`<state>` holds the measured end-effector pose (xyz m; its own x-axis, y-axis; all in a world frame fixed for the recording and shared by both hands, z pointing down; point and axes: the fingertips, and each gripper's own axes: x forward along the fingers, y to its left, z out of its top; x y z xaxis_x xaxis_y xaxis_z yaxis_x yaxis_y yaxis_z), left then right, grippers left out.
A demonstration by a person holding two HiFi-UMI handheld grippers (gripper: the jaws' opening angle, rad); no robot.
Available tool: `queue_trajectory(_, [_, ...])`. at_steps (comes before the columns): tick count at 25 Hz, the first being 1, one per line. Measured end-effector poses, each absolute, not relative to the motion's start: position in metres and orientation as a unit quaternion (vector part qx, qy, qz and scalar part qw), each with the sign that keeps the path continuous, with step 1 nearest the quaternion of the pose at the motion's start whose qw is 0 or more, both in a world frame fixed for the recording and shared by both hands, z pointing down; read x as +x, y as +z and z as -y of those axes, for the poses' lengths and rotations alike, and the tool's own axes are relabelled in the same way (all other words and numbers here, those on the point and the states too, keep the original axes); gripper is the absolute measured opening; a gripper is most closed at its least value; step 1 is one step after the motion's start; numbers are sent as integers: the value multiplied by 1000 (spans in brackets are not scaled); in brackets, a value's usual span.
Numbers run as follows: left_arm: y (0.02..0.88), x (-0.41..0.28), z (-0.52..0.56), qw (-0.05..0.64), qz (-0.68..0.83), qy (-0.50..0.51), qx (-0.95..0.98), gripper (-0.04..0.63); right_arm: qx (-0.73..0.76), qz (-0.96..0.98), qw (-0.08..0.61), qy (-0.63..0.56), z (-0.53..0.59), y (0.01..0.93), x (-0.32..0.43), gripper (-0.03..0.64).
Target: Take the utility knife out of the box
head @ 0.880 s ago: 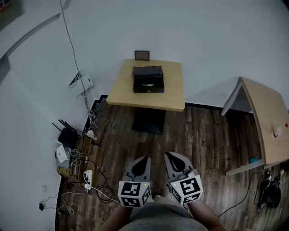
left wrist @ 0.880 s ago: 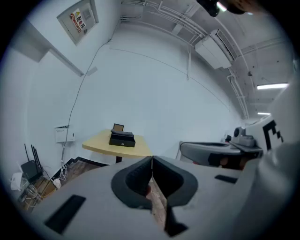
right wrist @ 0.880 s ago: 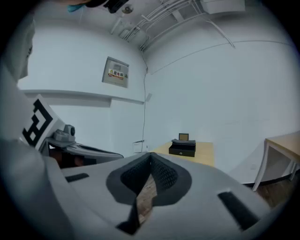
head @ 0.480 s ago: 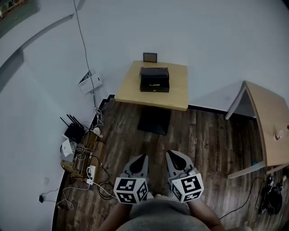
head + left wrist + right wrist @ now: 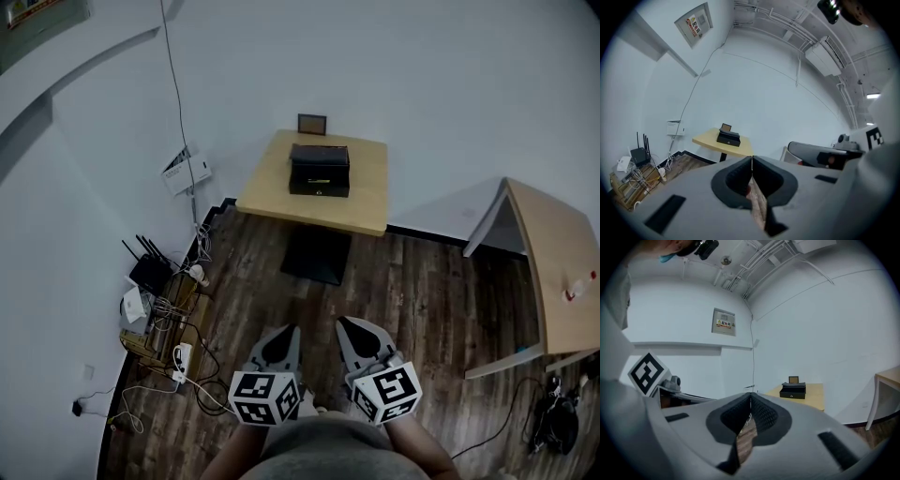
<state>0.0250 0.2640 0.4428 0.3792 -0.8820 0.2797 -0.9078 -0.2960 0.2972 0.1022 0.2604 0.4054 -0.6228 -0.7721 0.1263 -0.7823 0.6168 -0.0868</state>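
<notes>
A black box [image 5: 319, 171] sits shut on a small wooden table [image 5: 367, 202] against the far wall; it also shows as the box [image 5: 728, 138] in the left gripper view and the box [image 5: 792, 391] in the right gripper view. No utility knife is visible. My left gripper [image 5: 284, 335] and right gripper [image 5: 349, 327] are held side by side close to my body, far short of the table. Both are shut with nothing between their tips.
A small picture frame [image 5: 312, 124] stands behind the box. A router and tangled cables [image 5: 155, 309] lie on the floor at the left wall. A second wooden table [image 5: 553, 262] stands at the right. Dark wood floor [image 5: 412, 300] stretches between me and the box table.
The view has shifted: the table with the box has moved slightly up and right in the picture. Both grippers stay shut, low in front of me.
</notes>
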Motion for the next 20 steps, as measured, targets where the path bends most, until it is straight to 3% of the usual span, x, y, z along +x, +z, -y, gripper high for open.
queue_trajectory(20, [458, -5, -140, 224, 539, 31, 811, 5, 426, 900, 66, 70, -147, 417, 62, 0])
